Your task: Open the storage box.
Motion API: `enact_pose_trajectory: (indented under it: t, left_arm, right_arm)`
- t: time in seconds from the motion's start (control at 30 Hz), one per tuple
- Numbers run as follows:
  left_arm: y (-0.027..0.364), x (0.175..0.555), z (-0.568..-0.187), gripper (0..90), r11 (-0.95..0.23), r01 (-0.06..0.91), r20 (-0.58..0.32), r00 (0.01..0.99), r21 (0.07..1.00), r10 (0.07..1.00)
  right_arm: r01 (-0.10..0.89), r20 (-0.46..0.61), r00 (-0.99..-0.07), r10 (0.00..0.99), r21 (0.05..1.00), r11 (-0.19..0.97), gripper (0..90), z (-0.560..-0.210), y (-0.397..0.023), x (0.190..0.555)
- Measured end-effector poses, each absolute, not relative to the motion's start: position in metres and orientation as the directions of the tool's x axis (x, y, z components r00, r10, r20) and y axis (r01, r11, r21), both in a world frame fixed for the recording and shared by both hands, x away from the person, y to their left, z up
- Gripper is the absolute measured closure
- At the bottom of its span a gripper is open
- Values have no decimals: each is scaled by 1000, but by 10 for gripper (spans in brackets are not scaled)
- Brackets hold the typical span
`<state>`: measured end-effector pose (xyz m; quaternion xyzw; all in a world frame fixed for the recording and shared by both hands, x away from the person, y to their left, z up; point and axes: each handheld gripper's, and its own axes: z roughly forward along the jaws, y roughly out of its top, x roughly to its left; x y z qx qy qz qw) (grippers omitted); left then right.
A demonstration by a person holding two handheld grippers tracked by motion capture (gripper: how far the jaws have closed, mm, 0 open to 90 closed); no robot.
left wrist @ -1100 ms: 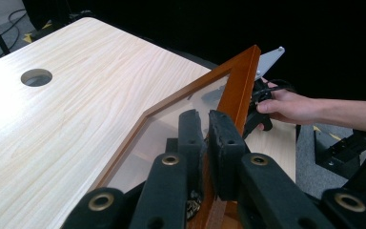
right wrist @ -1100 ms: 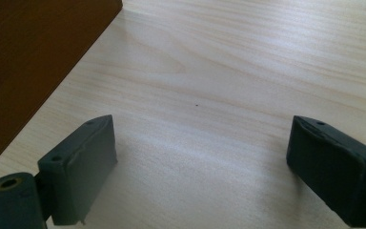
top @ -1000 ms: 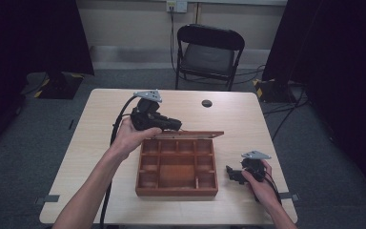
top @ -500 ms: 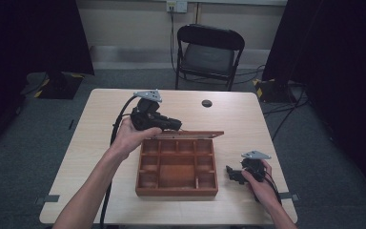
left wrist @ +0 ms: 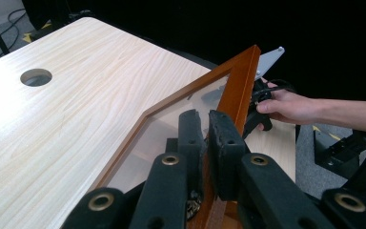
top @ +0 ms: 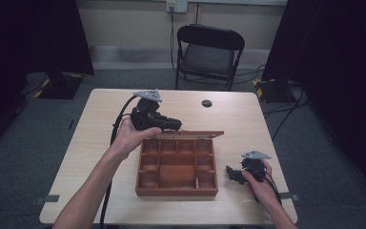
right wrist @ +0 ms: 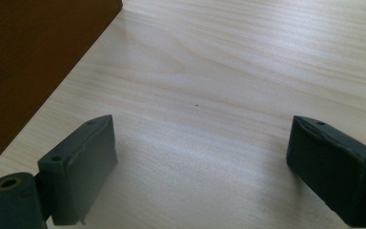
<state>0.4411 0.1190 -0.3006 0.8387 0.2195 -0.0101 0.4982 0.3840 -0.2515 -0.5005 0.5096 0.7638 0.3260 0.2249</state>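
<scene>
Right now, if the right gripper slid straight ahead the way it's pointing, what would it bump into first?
Probably the wooden box. The right gripper, jaws open over bare table, points toward the box's right side wall; nothing lies between them, though depth is hard to judge.

No readable text, labels, brands or numbers anywhere. Checked the wooden box (top: 177, 167) and its glass lid (left wrist: 190, 109): bare wood and glass, no print. Desk (top: 100, 124) top is plain woodgrain. Folding chair (top: 209, 52) has no markings. Wall outlet (top: 176, 5) is too small to read. The yellow-and-black hazard striping on the floor at the stand bases (top: 262, 86) is the closest thing to a sign; no lettering on it.
</scene>
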Motion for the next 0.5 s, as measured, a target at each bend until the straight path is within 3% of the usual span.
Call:
enact_pose_trajectory:
  t: [0.5]
  left_arm:
    - [119,441,-301,844,-407,378,-236,903,831,358]
  right_arm:
    - [632,-11,-379,925,727,268,89,-501,-251,384]
